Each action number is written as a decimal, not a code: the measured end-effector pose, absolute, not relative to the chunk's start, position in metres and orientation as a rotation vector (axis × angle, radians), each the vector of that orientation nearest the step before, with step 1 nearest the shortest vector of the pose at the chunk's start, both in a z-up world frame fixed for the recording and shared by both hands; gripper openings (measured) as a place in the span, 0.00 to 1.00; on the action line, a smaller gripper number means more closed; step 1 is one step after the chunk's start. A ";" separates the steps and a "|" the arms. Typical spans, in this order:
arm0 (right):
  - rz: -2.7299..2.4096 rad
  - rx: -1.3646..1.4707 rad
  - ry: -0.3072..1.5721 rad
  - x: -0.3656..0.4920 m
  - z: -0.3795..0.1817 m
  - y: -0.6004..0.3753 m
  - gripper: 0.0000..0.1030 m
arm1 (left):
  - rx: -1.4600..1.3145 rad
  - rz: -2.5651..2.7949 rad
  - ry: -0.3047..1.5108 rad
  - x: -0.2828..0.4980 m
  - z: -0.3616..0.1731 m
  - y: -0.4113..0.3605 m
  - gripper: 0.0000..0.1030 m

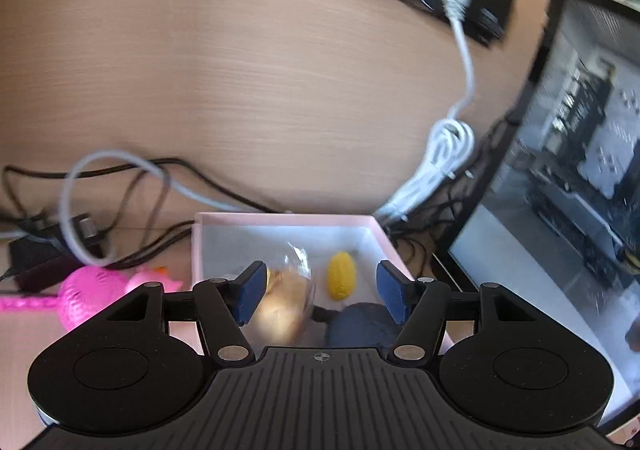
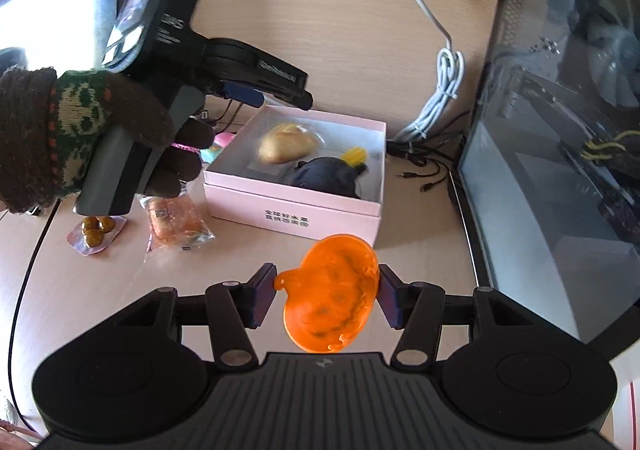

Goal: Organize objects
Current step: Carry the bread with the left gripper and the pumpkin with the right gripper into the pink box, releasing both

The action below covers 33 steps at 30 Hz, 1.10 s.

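Pink box (image 2: 294, 205) on the desk (image 2: 340, 49), holding a bagged bun (image 2: 285, 147), dark toy (image 2: 328, 177) and yellow piece (image 2: 354, 155). Right gripper (image 2: 326, 298), pads closed on a translucent orange toy (image 2: 332, 300) just before the box: carry it over the near wall, lower, then release. Left gripper (image 1: 322, 292) hovers above the box, spread wide, empty.

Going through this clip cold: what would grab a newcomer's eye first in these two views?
Probably the translucent orange toy, sitting between the fingers of the right gripper just short of the pink box. Next, that open box at the desk's centre, holding a golden wrapped item, a dark blue object and a small yellow piece. Then the left gripper, open above the box, held in a knitted glove.
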State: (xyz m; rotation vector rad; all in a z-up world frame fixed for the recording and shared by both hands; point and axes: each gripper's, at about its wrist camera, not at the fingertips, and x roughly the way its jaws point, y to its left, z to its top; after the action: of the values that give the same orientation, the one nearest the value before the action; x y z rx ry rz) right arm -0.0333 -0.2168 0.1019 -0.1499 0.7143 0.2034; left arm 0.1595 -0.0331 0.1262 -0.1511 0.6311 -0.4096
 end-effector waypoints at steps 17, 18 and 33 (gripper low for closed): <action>0.257 -0.085 0.537 0.080 0.164 -0.194 0.52 | -0.147 -0.290 0.733 0.039 0.108 0.052 0.63; 0.248 -0.075 0.524 0.095 0.168 -0.191 0.52 | -0.156 -0.276 0.746 0.035 0.106 0.056 0.63; 0.200 -0.117 0.595 0.144 0.125 -0.167 1.00 | -0.341 -0.174 0.926 0.042 0.066 0.097 0.63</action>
State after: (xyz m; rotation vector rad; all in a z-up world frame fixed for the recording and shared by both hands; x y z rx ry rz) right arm 0.1440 -0.1665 0.1247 -0.1174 0.5945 0.2001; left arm 0.0416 0.0966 0.0663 -0.3415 0.9258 -0.1736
